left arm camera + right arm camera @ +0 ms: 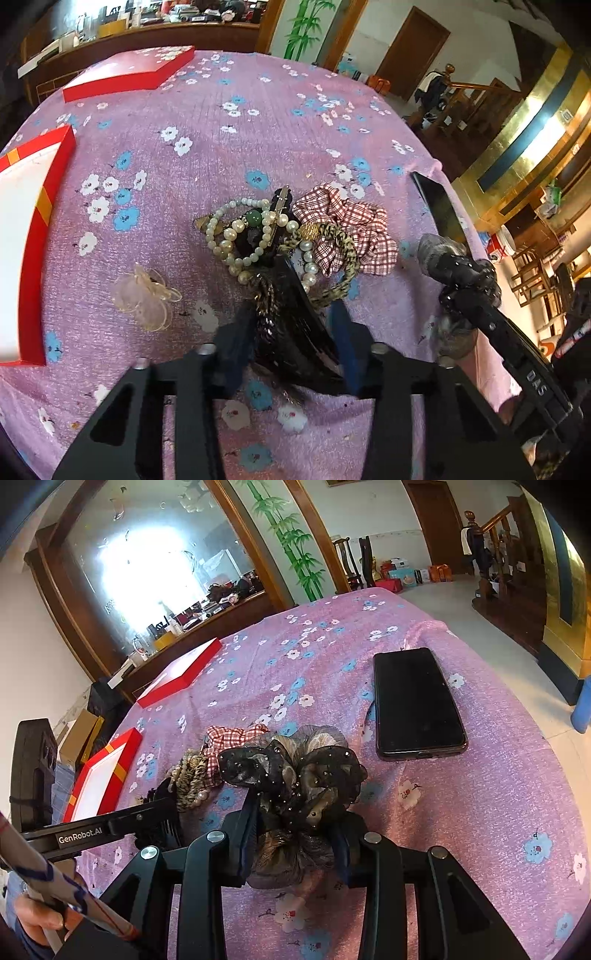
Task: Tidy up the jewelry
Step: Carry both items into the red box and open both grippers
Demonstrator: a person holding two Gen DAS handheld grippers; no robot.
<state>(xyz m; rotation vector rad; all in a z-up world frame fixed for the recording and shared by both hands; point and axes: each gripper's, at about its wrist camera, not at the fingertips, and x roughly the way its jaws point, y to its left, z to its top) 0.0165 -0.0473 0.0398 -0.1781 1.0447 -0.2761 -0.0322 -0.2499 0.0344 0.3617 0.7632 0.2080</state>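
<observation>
A heap of jewelry lies mid-table: pearl strands (236,236), a red checked scrunchie (351,225) and a braided gold-black band (340,251). My left gripper (291,325) is shut on a black sequined hair clip (291,332) at the heap's near edge. My right gripper (295,834) is shut on a black-and-grey gauze scrunchie (295,771), held just right of the heap (192,775). The right gripper also shows in the left wrist view (461,280). A clear plastic bow clip (146,297) lies left of the heap.
An open red box with white lining (22,236) stands at the left edge; it also shows in the right wrist view (99,775). Its red lid (129,74) lies at the far left. A black phone (417,701) lies on the right of the floral purple tablecloth (258,129).
</observation>
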